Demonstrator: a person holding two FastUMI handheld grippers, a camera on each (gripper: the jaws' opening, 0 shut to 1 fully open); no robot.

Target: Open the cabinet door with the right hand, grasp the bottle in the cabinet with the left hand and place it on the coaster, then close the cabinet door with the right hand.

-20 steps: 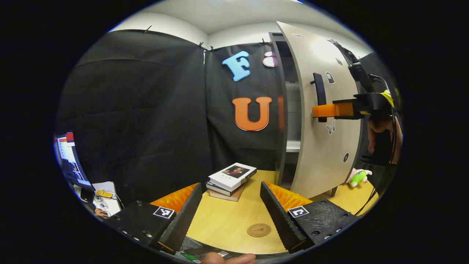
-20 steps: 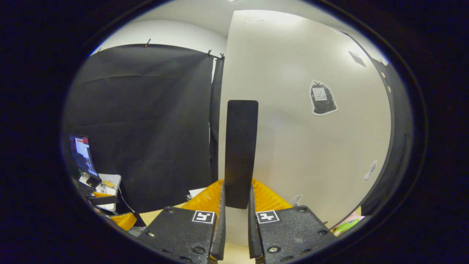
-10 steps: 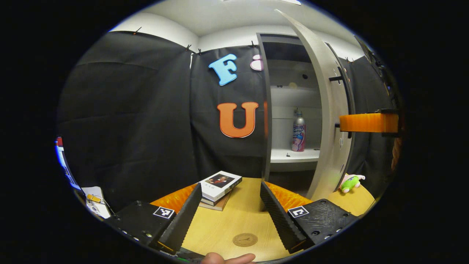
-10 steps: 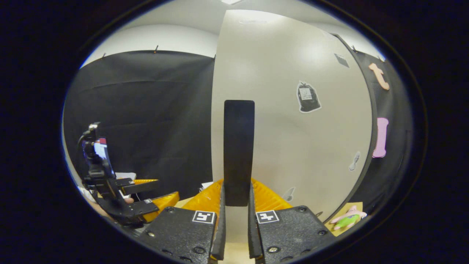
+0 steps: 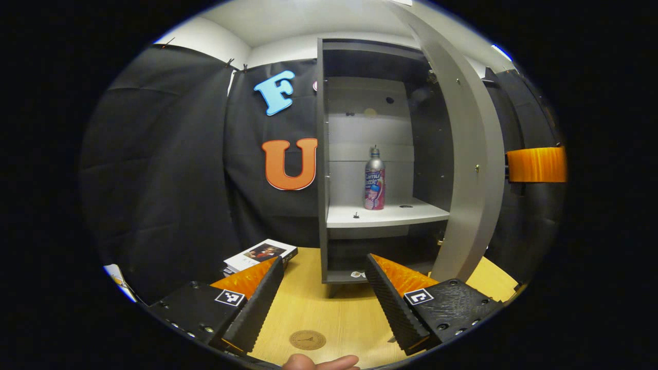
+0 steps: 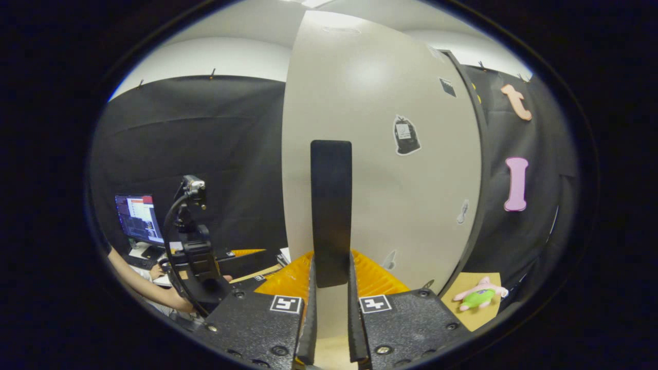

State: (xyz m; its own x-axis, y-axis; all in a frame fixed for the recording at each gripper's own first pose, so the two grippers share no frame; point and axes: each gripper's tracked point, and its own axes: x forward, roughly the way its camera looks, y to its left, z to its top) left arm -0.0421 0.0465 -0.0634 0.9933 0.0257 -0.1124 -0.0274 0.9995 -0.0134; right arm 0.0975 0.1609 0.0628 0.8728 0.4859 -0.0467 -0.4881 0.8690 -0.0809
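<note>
In the left gripper view the grey cabinet (image 5: 324, 154) stands open, its door (image 5: 475, 169) swung out to the right. A silver bottle (image 5: 375, 178) with a pink label stands upright on the middle shelf (image 5: 385, 213). A round brown coaster (image 5: 307, 339) lies on the wooden table (image 5: 334, 313) near my left gripper (image 5: 323, 300), which is open and holds nothing. In the right gripper view my right gripper (image 6: 331, 293) is shut on the door's black handle (image 6: 331, 210). One finger of the right gripper (image 5: 537, 164) reaches past the door's edge in the left gripper view.
A stack of books (image 5: 260, 254) lies on the table left of the cabinet. A pink and green plush toy (image 6: 478, 295) sits on the table right of the door. A monitor (image 6: 139, 220) and a person's arm (image 6: 141, 285) are at the far left.
The door has swung from ajar to wide open, pulled by my right gripper on its handle. The bottle and shelf came into view. My left gripper has turned right to face the cabinet.
</note>
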